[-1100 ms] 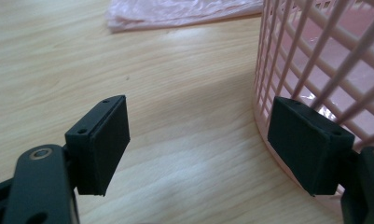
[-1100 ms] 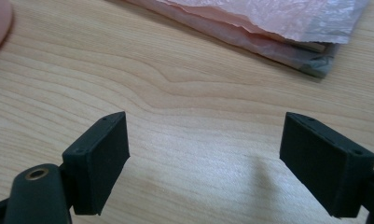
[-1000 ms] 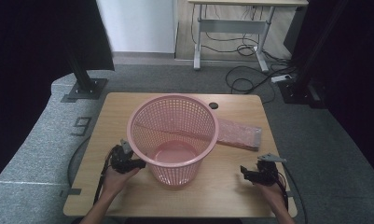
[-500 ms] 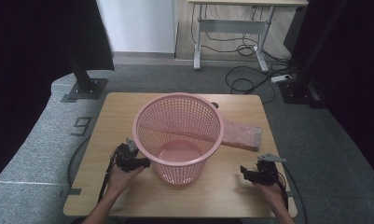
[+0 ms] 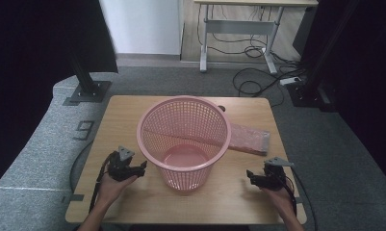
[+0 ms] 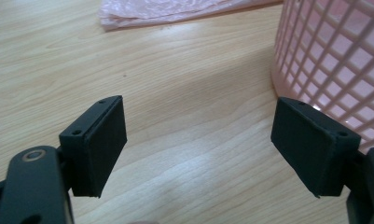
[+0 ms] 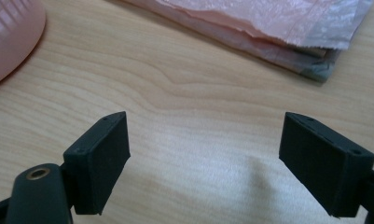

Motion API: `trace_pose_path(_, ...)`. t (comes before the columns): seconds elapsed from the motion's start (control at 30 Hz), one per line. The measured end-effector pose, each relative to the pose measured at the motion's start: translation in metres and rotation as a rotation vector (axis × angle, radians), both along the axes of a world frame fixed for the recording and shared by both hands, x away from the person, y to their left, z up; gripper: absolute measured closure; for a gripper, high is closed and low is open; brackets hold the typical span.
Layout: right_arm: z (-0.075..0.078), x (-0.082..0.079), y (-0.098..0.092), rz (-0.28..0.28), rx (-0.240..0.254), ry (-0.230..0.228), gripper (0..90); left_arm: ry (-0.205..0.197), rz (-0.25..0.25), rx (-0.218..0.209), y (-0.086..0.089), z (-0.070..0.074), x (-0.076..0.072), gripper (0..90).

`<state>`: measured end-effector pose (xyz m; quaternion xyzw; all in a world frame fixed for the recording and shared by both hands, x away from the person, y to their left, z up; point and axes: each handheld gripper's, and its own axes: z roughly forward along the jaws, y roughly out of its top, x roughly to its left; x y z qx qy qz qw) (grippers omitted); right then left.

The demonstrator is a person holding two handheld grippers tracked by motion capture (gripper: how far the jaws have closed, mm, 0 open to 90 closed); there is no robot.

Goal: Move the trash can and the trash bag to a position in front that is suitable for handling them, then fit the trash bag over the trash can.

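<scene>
Pink basket (image 5: 184,139) upright mid-worktop, left gripper (image 5: 141,169) released just beside its base; right gripper (image 5: 250,177) released near front-right corner, pink bag stack (image 5: 248,139) behind

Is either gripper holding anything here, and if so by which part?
Nothing is held. The left gripper and right gripper both have jaws wide open over bare table, beside the pink basket.

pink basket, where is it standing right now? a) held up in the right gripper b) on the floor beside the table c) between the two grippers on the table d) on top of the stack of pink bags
c: the pink basket stands on the table, with the left gripper and the right gripper on either side of it, both open.
</scene>
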<state>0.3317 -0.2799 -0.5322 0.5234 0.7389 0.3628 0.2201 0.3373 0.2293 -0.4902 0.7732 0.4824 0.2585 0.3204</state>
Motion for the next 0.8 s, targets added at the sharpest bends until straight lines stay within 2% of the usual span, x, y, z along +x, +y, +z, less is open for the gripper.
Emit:
trace_pose_path(0.07, 0.0, 0.004, 0.004, 0.007, -0.001, -0.006, 14.2, 0.003, 0.01, -0.007, 0.005, 0.002, 0.0, 18.0)
trace_pose_path(0.2, 0.002, 0.015, 0.013, 0.031, -0.057, -0.027, 12.9, 0.003, 0.015, -0.005, 0.007, 0.002, 0.001, 18.1)
trace_pose_path(0.23, 0.002, 0.015, 0.013, 0.031, -0.057, -0.027, 12.9, 0.003, 0.015, -0.005, 0.007, 0.002, 0.001, 18.1)
trace_pose_path(0.27, 0.003, 0.027, 0.017, 0.04, -0.062, -0.041, 12.8, 0.006, 0.015, -0.002, 0.007, 0.001, 0.001, 18.1)
trace_pose_path(0.3, 0.003, 0.027, 0.017, 0.04, -0.062, -0.041, 12.8, 0.006, 0.015, -0.002, 0.007, 0.001, 0.001, 18.1)
trace_pose_path(0.33, 0.004, 0.041, 0.02, 0.049, -0.055, -0.04, 12.8, 0.007, 0.014, -0.002, 0.008, 0.001, 0.001, 18.1)
trace_pose_path(0.4, 0.003, 0.057, 0.023, 0.055, -0.043, -0.034, 12.7, 0.007, 0.017, -0.002, 0.008, 0.001, 0.002, 18.1)
trace_pose_path(0.43, 0.003, 0.057, 0.023, 0.055, -0.043, -0.034, 12.7, 0.007, 0.017, -0.002, 0.008, 0.001, 0.002, 18.1)
trace_pose_path(0.5, 0.0, 0.079, 0.029, 0.058, -0.066, -0.026, 12.6, 0.011, 0.022, -0.003, 0.009, 0.001, 0.002, 18.1)
trace_pose_path(0.53, -0.003, 0.096, 0.035, 0.067, -0.077, -0.007, 12.3, 0.014, 0.022, -0.001, 0.009, 0.001, 0.002, 18.1)
trace_pose_path(0.57, -0.005, 0.105, 0.039, 0.067, -0.09, 0.003, 12.3, 0.014, 0.022, -0.001, 0.009, 0.001, 0.002, 18.1)
trace_pose_path(0.67, -0.01, 0.121, 0.048, 0.083, -0.119, 0.018, 12.5, 0.009, 0.019, 0.024, 0.007, -0.002, 0.002, 18.1)
trace_pose_path(0.77, -0.016, 0.129, 0.051, 0.093, -0.117, 0.02, 15.4, 0.013, 0.015, 0.041, 0.008, -0.003, 0.002, 18.1)
trace_pose_path(0.8, -0.019, 0.131, 0.049, 0.081, -0.084, 0.017, 24.1, 0.013, 0.023, 0.038, 0.009, -0.004, 0.003, 18.1)
